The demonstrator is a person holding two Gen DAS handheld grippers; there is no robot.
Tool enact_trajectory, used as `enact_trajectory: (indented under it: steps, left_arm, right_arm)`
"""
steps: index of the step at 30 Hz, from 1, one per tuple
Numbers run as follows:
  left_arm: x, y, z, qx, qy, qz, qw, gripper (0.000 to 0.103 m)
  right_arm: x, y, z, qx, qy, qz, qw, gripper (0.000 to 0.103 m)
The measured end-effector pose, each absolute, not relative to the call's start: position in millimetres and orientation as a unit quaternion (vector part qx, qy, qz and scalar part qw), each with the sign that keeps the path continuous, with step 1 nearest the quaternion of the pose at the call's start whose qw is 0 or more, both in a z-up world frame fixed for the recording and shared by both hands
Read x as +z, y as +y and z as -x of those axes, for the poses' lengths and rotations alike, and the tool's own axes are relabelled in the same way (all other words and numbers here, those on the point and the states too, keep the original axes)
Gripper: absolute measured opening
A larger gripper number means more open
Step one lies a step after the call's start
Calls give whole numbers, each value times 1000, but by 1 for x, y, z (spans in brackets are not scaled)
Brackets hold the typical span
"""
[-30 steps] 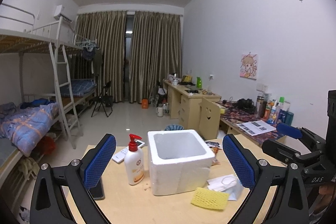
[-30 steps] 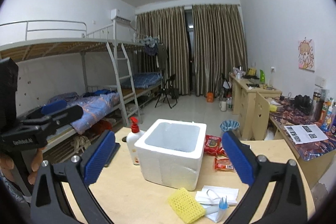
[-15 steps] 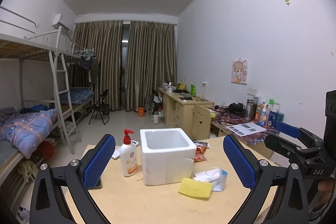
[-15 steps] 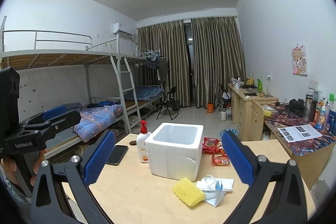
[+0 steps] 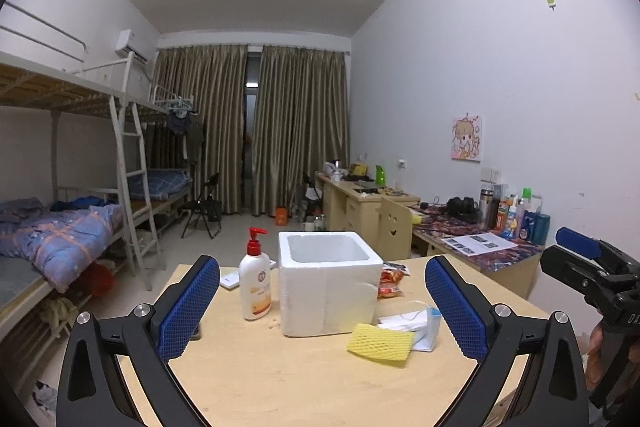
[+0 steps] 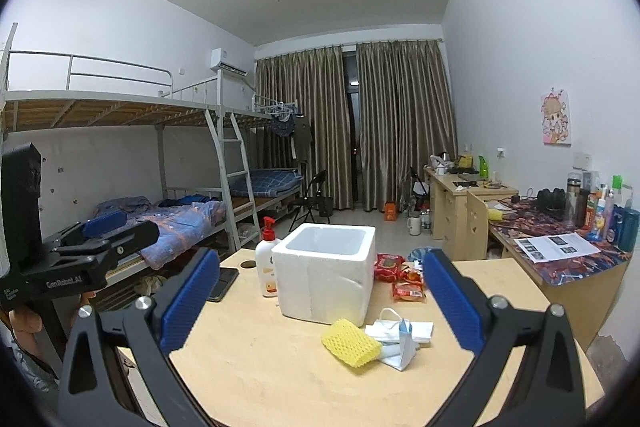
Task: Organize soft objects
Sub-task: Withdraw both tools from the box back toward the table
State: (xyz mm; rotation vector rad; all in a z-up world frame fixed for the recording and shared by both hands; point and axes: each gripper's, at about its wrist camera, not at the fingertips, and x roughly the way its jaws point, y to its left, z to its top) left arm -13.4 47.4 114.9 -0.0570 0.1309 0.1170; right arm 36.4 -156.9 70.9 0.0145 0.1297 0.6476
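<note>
Both grippers are held up above a wooden table (image 5: 260, 367), and both are wide open with nothing between their blue pads. The left gripper (image 5: 320, 303) points at a white foam box (image 5: 328, 291) in the middle of the table. The right gripper (image 6: 320, 301) points at the same box from a bit further right.

The box is open on top and looks empty inside. A yellow foam net (image 5: 380, 341) lies on the table at 4 o'clock from the box, just beside its front corner. It leans on a pile of white face masks (image 5: 412, 321), which sits at 3 o'clock from the net. In the right view the net (image 6: 351, 348) covers part of the masks (image 6: 400, 335).

A white pump bottle (image 5: 255, 281) with a red top stands upright at 9 o'clock from the box, near it. Red snack packs (image 6: 400, 273) lie at 2 o'clock from the box. A dark phone (image 6: 222, 283) lies flat at 9 o'clock from the bottle.
</note>
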Motion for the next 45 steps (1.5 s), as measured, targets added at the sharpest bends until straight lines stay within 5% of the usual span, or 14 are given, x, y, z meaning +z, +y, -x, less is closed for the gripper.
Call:
enact_trajectory:
  steps: [18, 45]
  left_arm:
    - [66, 51, 17, 46, 42, 41, 997, 103]
    - [26, 40, -34, 12, 109, 39, 993, 103]
  right_arm:
    - [18, -169, -39, 289, 77, -14, 954, 103]
    - [-9, -183, -67, 250, 138, -13, 958, 103]
